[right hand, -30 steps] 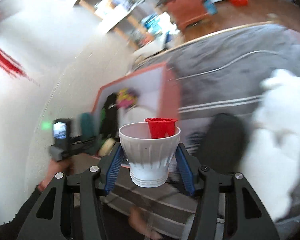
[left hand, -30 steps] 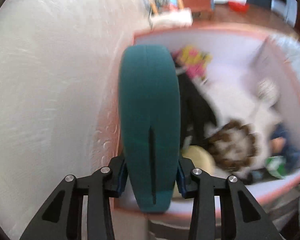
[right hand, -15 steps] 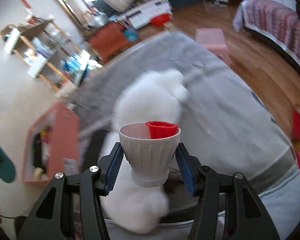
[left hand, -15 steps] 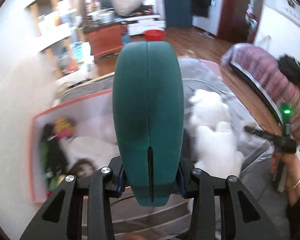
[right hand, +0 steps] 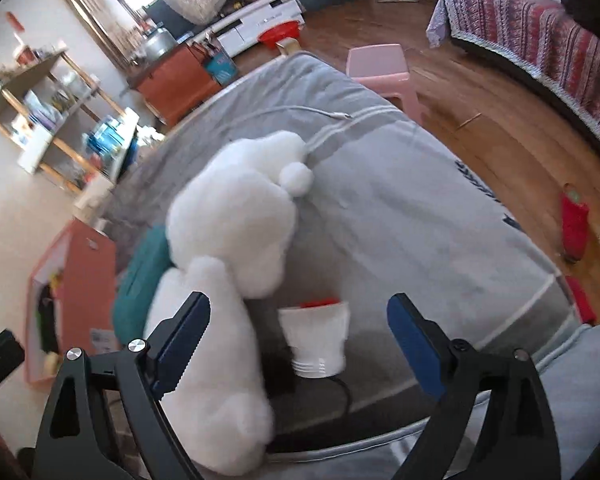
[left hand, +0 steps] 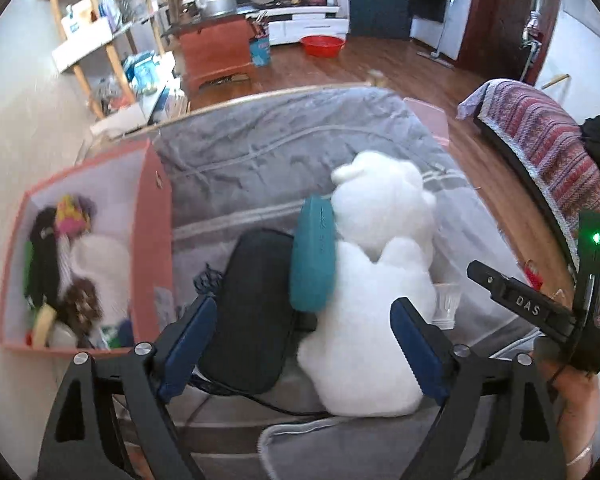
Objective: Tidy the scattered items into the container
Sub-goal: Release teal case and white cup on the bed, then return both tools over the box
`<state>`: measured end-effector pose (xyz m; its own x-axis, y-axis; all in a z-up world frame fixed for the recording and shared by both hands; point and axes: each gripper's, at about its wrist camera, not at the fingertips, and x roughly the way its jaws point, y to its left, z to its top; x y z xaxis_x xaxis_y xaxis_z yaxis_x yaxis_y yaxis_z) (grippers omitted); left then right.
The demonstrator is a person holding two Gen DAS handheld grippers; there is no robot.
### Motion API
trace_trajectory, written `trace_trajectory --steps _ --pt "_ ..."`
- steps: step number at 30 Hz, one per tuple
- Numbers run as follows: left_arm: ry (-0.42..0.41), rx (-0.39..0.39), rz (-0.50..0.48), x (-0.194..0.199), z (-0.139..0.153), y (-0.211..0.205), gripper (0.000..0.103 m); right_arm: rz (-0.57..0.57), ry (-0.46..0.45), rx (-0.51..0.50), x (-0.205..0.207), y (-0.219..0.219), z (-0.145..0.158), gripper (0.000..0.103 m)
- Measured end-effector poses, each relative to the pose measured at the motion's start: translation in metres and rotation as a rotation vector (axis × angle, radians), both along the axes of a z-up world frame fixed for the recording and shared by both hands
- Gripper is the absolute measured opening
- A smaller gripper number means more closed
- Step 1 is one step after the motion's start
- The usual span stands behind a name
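My left gripper (left hand: 300,344) is open and empty above the grey bed. A teal case (left hand: 313,256) leans against a white plush toy (left hand: 380,280), next to a black pouch (left hand: 252,312). My right gripper (right hand: 298,340) is open and empty. A white cup (right hand: 318,336) holding a red piece (right hand: 319,303) stands on the bed between its fingers, apart from them. The teal case (right hand: 140,280) and plush (right hand: 228,248) lie to its left. The pink container (left hand: 150,240) sits at the left with several items inside.
The right gripper's body (left hand: 540,312) shows at the right in the left wrist view. A pink stool (right hand: 384,68) stands beyond the bed. A red bottle (right hand: 574,228) lies on the wood floor. Shelves (left hand: 92,40) stand against the wall at back left.
Both grippers opened. The teal case left the left gripper and now rests against the plush. The white cup left the right gripper and stands on the bed.
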<state>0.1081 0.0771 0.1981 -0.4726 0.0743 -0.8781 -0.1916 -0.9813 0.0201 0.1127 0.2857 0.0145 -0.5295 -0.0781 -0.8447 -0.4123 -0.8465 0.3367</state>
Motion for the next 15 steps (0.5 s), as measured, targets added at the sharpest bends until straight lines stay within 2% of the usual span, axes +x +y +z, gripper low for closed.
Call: trace_trajectory --steps 2,4,7,8,9,10,12,14,15 --pt "-0.045 0.0 0.027 -0.004 -0.028 0.002 0.089 -0.008 -0.08 -0.004 -0.007 0.003 -0.02 0.091" --pt "-0.053 -0.021 0.071 -0.01 -0.052 -0.003 0.089 -0.019 -0.14 -0.025 -0.013 0.009 -0.04 0.091" --pt "-0.11 -0.028 0.113 -0.02 -0.088 -0.017 0.088 -0.034 -0.191 -0.061 -0.019 0.017 -0.06 0.09" --pt "-0.153 -0.01 0.127 -0.023 -0.103 -0.023 0.085 -0.031 -0.189 -0.079 -0.021 0.018 -0.063 0.09" --pt "-0.2 0.029 0.139 -0.025 -0.115 -0.028 0.075 -0.02 -0.185 -0.091 -0.023 0.018 -0.065 0.09" --pt "-0.236 0.075 0.145 -0.025 -0.124 -0.031 0.071 0.002 -0.175 -0.097 -0.026 0.016 -0.066 0.09" --pt "-0.286 0.142 0.138 -0.022 -0.135 -0.028 0.07 0.062 -0.138 -0.135 -0.032 0.008 -0.063 0.087" --pt "-0.255 0.104 0.117 -0.014 -0.133 -0.014 0.067 0.132 -0.086 -0.216 -0.038 -0.003 -0.061 0.082" --pt "-0.234 0.078 0.102 -0.009 -0.131 -0.007 0.063 0.147 -0.071 -0.223 -0.041 -0.007 -0.059 0.082"
